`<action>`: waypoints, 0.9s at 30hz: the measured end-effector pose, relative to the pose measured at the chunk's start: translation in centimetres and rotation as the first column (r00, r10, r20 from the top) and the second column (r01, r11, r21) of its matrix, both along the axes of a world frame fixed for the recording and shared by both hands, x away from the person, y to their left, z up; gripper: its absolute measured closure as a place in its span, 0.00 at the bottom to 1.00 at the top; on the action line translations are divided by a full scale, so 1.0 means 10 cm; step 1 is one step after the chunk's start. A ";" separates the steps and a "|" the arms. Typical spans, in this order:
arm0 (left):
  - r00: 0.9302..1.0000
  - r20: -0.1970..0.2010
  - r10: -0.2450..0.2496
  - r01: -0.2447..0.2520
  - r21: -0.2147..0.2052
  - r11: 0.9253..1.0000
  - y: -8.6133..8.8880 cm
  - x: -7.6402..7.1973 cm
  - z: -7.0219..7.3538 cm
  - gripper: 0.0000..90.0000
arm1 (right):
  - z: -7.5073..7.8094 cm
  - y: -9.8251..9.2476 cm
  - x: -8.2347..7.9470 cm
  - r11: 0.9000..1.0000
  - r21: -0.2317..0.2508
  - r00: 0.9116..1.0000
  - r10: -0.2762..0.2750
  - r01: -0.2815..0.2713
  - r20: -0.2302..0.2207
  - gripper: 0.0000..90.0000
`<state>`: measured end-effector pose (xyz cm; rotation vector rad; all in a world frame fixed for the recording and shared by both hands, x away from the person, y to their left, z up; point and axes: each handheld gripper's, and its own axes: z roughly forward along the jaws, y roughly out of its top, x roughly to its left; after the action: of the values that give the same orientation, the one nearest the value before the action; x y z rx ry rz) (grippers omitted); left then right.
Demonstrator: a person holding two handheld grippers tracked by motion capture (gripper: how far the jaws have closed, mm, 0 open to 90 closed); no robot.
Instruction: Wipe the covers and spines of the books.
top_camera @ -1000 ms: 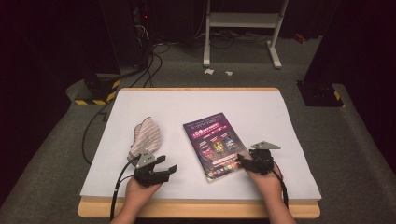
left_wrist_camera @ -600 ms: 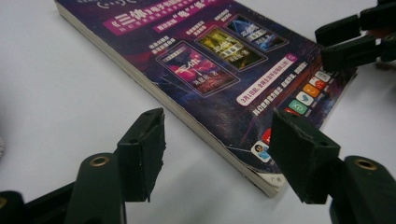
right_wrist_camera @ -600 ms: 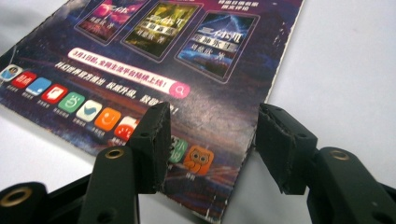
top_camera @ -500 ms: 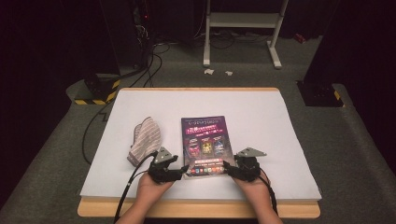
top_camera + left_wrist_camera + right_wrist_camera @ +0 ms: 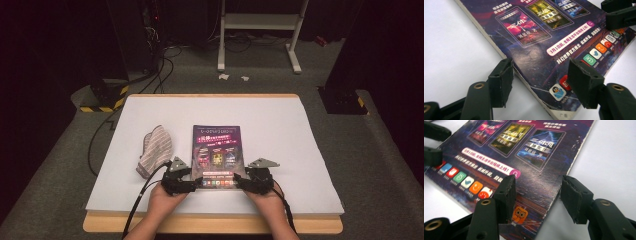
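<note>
On the white table (image 5: 300,150), toward its near edge, the magazine (image 5: 216,150) lay flat, cover up, squared to me, purple art and rows of small coloured icons along its bottom edge. My left gripper (image 5: 181,184) sat at the near left corner, my right gripper (image 5: 252,182) at the near right corner. From the left gripper view, my left gripper (image 5: 540,82) stood with jaws apart, straddling the magazine's (image 5: 554,37) long edge: one jaw over bare table, the other over the cover; I could not tell whether either pad touched. Its jaws had just been closing, with that edge between them. From the right gripper view, my right gripper (image 5: 537,198) showed the same: jaws apart, just been closing, straddling the opposite edge, nothing clamped. A striped cloth (image 5: 154,156) lay just left of the magazine, apart from it.
</note>
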<state>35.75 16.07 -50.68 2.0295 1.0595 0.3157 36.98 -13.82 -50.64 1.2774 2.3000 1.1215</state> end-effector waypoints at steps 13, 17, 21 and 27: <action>1.000 0.011 0.017 -0.017 -0.002 1.000 0.09 -0.14 -0.01 0.43 | -0.01 0.13 -0.08 0.999 0.001 0.999 0.032 -0.032 0.006 0.51; 1.000 0.012 0.011 -0.011 -0.007 1.000 0.12 -0.14 0.00 0.45 | 0.00 0.12 -0.08 0.999 0.009 0.999 0.034 -0.034 0.002 0.52; 0.998 0.055 0.008 -0.007 -0.013 1.000 0.20 -0.16 0.06 0.47 | 0.03 0.08 -0.09 0.998 0.043 0.999 0.044 -0.045 0.013 0.54; 0.988 0.156 -0.003 0.010 -0.041 0.999 0.38 -0.22 0.26 0.45 | 0.07 -0.03 -0.11 0.999 0.031 0.998 0.024 -0.026 0.065 0.46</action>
<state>33.59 19.86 -48.04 1.9366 0.9546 0.4383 35.83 -14.10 -49.94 1.2089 2.2660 1.1947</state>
